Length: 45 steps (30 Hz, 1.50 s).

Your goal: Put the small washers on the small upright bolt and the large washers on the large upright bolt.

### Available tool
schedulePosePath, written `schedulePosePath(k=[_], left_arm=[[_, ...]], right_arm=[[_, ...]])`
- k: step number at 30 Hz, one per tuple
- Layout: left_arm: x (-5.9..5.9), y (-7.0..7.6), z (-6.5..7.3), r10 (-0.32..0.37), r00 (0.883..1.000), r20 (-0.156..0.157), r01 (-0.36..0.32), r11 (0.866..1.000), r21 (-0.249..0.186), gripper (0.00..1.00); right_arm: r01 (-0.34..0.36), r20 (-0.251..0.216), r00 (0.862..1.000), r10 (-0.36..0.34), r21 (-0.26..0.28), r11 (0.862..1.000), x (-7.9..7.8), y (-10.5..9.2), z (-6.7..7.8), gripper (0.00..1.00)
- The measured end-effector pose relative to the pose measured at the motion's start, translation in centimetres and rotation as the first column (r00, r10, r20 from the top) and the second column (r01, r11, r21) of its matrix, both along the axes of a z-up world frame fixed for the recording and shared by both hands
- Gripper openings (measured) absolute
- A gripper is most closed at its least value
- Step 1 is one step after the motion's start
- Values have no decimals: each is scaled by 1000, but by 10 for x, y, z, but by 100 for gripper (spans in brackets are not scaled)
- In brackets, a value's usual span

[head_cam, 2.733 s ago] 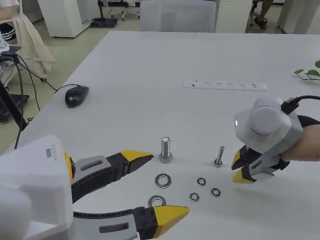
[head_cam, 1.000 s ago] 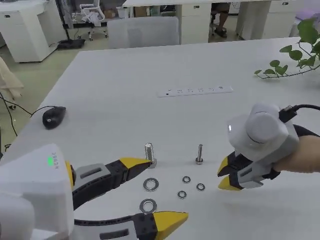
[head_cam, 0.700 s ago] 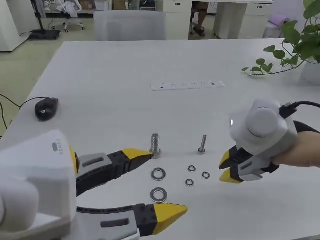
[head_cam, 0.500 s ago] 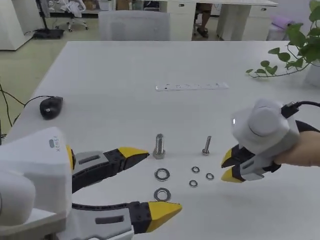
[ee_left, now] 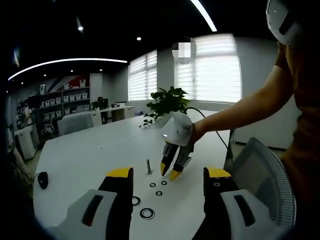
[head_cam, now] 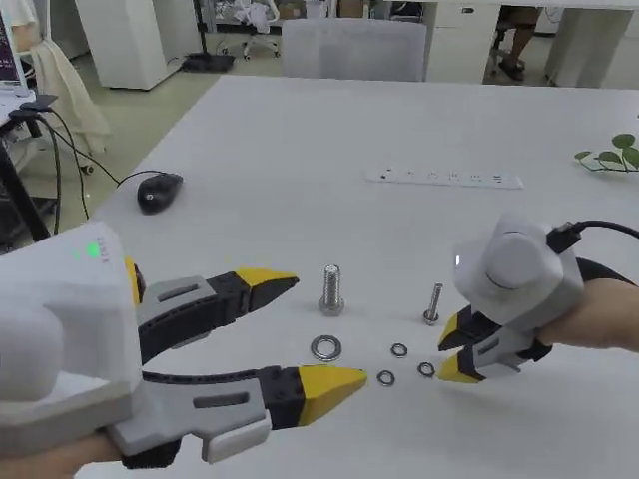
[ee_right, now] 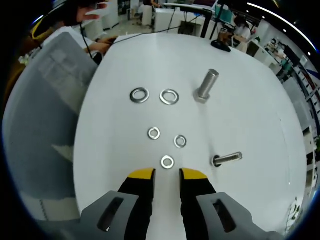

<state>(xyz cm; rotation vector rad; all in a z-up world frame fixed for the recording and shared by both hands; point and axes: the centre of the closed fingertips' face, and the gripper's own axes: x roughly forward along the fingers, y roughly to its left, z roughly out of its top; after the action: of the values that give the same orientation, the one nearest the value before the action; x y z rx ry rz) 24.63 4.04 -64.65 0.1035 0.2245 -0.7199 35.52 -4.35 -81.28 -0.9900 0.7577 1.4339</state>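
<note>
The large bolt and the small bolt stand upright on the white table. One large washer lies flat in front of the large bolt. Three small washers lie flat near the small bolt. My left gripper is open and empty, with its jaws on either side of the large washer. Its own view shows both large washers just ahead. My right gripper hovers narrowly open and empty, with its tips just short of the nearest small washer.
A black mouse sits at the far left and a white power strip lies beyond the bolts. Plant leaves reach in from the right edge. A grey chair stands at the table's far side.
The head camera has swung about. My right gripper has edged closer to the small washers. My left gripper's lower jaw now covers the nearer large washer. Both grippers remain open.
</note>
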Motion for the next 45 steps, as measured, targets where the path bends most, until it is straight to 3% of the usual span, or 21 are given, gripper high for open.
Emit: schedulePosePath(k=[1,4,7,8,11,16,34,45], left_arm=[[-2,0,-1,-6,1000,2,6,1000,17,55],[-3,1,0,-14,1000,6,14,1000,-1,56],[-1,1,-4,-25,1000,-1,25,1000,11,56],[-1,1,-5,-30,1000,-2,30,1000,9,55],[0,0,-5,-39,999,2,39,999,-1,55],[1,-2,-6,-48,999,4,48,999,-9,55],[7,0,-7,-43,999,13,43,999,-25,55],[9,2,-9,-38,999,12,38,999,-17,55]], right_arm=[[-1,5,1000,1,0,1000,-1,0,-2,20],[17,1,1000,-17,11,1000,-1,1,-2,21],[46,-5,999,-46,17,999,1,1,-4,21],[52,-18,998,-52,13,999,-1,1,-6,21],[47,5,999,-47,-5,999,0,1,-10,21],[66,-18,998,-66,-11,998,3,2,-10,22],[66,-74,995,-70,-54,996,1,9,-11,20],[70,-66,995,-75,-71,995,1,10,-12,17]])
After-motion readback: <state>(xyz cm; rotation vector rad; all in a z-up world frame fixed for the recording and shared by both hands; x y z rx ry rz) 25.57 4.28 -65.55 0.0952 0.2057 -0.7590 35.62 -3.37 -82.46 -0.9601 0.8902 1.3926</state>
